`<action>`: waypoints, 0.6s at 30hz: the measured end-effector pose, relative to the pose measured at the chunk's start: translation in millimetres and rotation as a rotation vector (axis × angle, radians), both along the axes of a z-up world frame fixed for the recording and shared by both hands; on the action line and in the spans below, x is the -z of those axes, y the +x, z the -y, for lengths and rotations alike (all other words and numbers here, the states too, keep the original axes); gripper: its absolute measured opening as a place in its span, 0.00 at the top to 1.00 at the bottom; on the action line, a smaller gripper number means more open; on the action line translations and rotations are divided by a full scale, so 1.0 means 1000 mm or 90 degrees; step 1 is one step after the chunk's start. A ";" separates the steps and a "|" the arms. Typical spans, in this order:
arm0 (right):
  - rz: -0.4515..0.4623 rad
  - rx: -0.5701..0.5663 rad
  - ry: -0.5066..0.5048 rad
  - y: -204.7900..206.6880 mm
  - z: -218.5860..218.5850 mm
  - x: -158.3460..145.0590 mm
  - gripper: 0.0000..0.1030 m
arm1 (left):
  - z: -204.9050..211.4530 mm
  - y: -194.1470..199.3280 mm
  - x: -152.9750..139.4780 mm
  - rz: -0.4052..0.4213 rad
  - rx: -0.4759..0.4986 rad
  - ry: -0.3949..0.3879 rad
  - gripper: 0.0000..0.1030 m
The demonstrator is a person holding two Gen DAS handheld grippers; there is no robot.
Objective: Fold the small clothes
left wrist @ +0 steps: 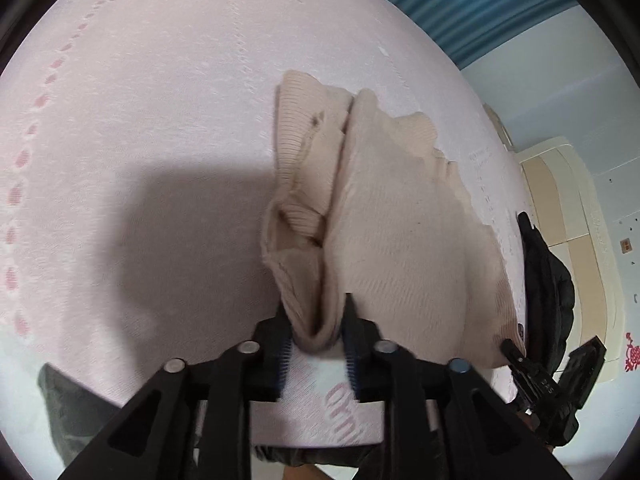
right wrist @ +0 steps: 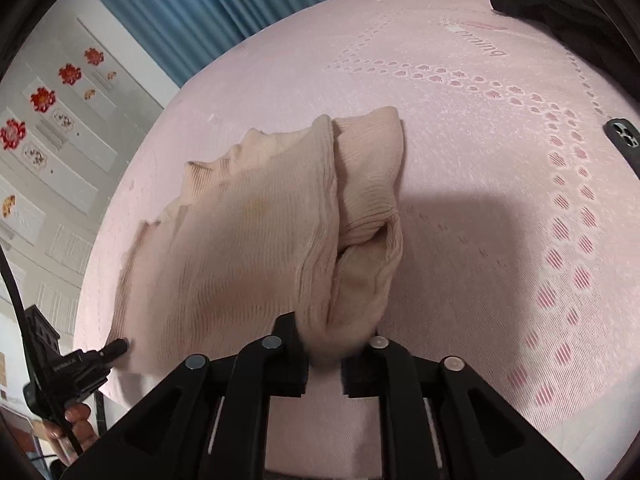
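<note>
Both tongs [left wrist: 316,344] [right wrist: 324,354] around garment [left wrist: 392,232] edge

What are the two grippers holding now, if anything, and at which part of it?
Both hold the beige knit garment: the left gripper and the right gripper each pinch a bunched fold of its near edge.

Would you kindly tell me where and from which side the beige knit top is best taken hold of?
I would probably grip the beige knit top at its near edge, where the folded-in ribbed panel meets the main body, coming from the near side with the fingers slanting down. The layers bunch up there, so one pinch should catch them all. The far end lies flat on the pink mattress, offering no lip.
</note>
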State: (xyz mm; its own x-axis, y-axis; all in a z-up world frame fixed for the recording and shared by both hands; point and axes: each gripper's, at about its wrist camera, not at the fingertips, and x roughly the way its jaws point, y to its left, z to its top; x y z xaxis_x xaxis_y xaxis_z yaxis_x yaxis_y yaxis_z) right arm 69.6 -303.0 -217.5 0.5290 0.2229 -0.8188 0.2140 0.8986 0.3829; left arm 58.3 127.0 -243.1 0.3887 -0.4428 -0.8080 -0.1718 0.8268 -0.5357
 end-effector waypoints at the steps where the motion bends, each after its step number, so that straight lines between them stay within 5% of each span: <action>1: 0.010 -0.009 -0.014 -0.004 -0.001 -0.007 0.80 | -0.001 -0.002 -0.003 0.005 -0.001 0.007 0.70; 8: 0.084 -0.024 -0.118 -0.008 -0.006 -0.045 0.68 | -0.011 0.004 -0.037 0.082 0.001 0.060 0.55; 18: 0.080 -0.014 -0.090 0.062 0.002 -0.046 0.68 | 0.024 0.089 -0.060 0.146 0.058 0.140 0.45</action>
